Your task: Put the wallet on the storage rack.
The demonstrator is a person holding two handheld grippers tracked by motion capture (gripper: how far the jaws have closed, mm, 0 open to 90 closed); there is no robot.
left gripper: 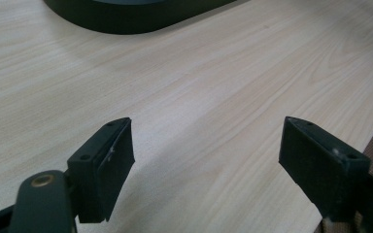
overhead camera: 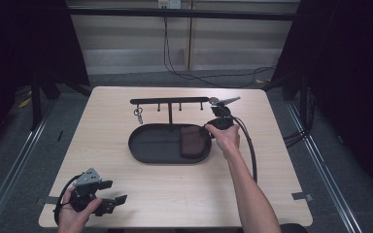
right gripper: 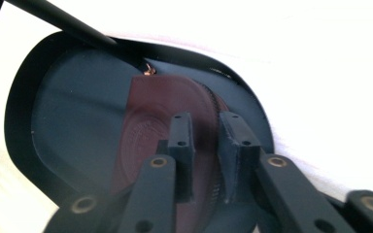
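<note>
A black oval tray (overhead camera: 153, 143) sits mid-table, and a dark brown zipped wallet (overhead camera: 190, 141) lies flat in its right end. My right gripper (overhead camera: 212, 127) hangs over that end, held by a hand coming from the right. In the right gripper view its jaws (right gripper: 205, 119) stand a narrow gap apart just above the wallet (right gripper: 155, 102), near its zipper edge, and do not press on it. The tray floor (right gripper: 73, 116) shows dark around it. My left gripper (overhead camera: 114, 192) rests near the table's front left corner, wide open and holding nothing (left gripper: 206, 145).
A black hook rack (overhead camera: 170, 101) stands just behind the tray, with keys (overhead camera: 138, 114) hanging from its left hook. Its bar (right gripper: 63, 24) crosses the top left of the right gripper view. The tray's rim (left gripper: 126, 14) lies ahead of the left gripper.
</note>
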